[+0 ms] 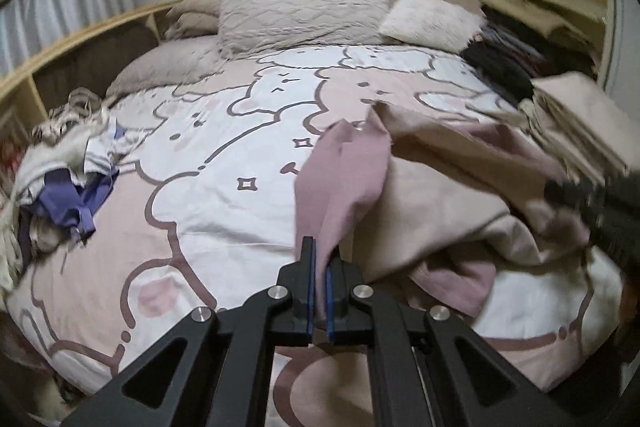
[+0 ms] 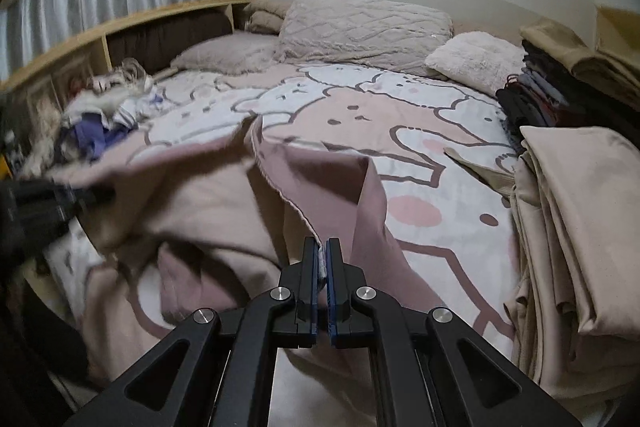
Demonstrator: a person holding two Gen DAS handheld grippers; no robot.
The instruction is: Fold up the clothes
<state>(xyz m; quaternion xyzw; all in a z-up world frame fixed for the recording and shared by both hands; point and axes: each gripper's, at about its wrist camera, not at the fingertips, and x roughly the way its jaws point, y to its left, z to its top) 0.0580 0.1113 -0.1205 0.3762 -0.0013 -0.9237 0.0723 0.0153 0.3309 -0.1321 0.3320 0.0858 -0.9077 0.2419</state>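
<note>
A mauve and beige garment [image 1: 420,179] lies bunched on the near part of the bed. My left gripper [image 1: 321,251] is shut on a mauve edge of it, which rises from between the pads. In the right wrist view the same garment [image 2: 224,195] spreads to the left, and my right gripper [image 2: 322,247] is shut on its hemmed mauve edge. The other gripper shows as a dark blur at the far right of the left wrist view and at the far left of the right wrist view.
The bed cover [image 1: 224,155] has a pink and white bear print. A heap of unfolded clothes [image 1: 68,171] lies at the left. A stack of folded beige cloth [image 2: 576,227] sits at the right, dark folded clothes [image 2: 528,103] behind it. Pillows [image 1: 300,11] line the head.
</note>
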